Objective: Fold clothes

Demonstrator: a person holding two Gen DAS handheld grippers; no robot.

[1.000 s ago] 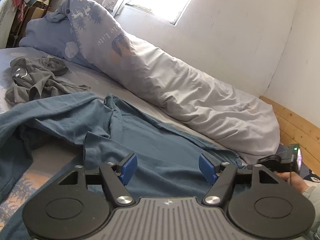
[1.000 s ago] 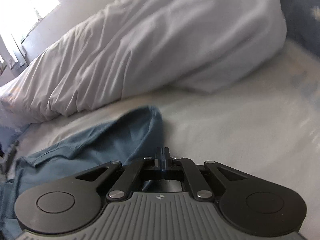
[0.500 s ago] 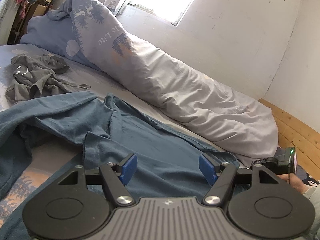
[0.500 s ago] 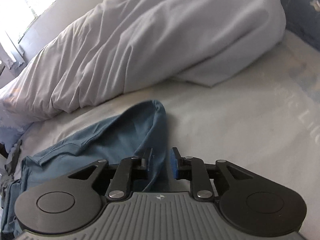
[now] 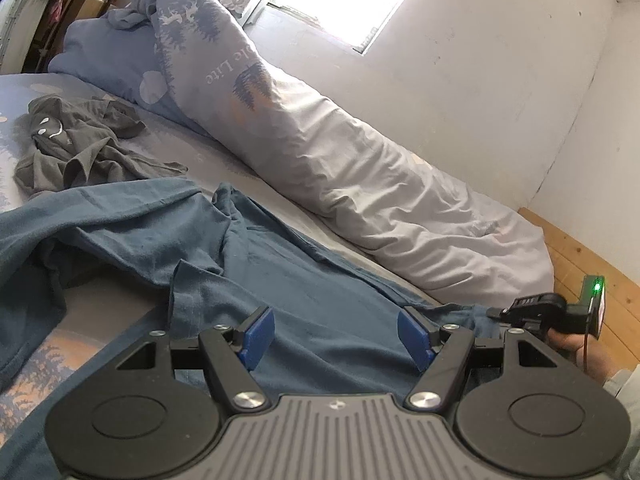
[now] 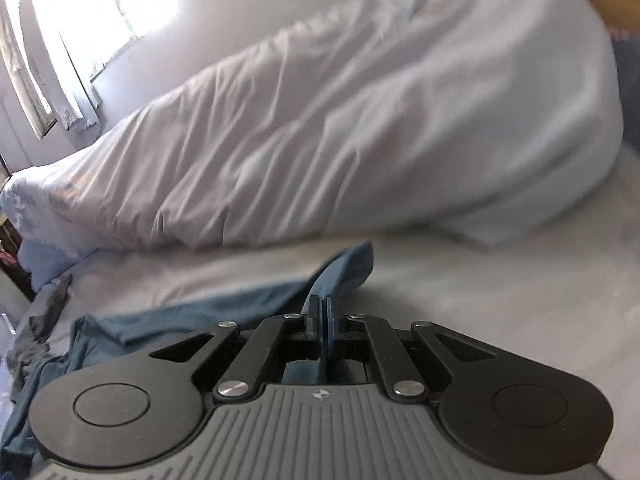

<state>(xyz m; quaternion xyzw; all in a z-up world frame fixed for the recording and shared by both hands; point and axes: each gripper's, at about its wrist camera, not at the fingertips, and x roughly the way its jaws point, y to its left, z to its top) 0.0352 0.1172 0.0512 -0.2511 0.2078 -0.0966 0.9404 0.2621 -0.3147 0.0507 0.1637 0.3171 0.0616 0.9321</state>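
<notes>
A blue long-sleeved garment (image 5: 280, 272) lies spread and crumpled across the bed. My left gripper (image 5: 336, 332) hovers just over its middle, open, with its blue pads wide apart and nothing between them. My right gripper (image 6: 323, 308) is shut on the end of the blue garment (image 6: 344, 268), whose cloth is pinched between the pads and lifted a little off the sheet. In the left wrist view, the right gripper (image 5: 532, 308) shows at the right edge with a hand (image 5: 576, 348) behind it.
A crumpled grey garment (image 5: 76, 140) lies at the far left of the bed. A long rolled duvet (image 5: 360, 184) runs along the wall, filling the background as the duvet (image 6: 360, 140) in the right wrist view. A wooden bed frame (image 5: 580, 256) borders the right end.
My right gripper opened slightly around the blue cloth's end, then shut on it and rose, pulling the cloth up. The left gripper stayed in place, still open.
</notes>
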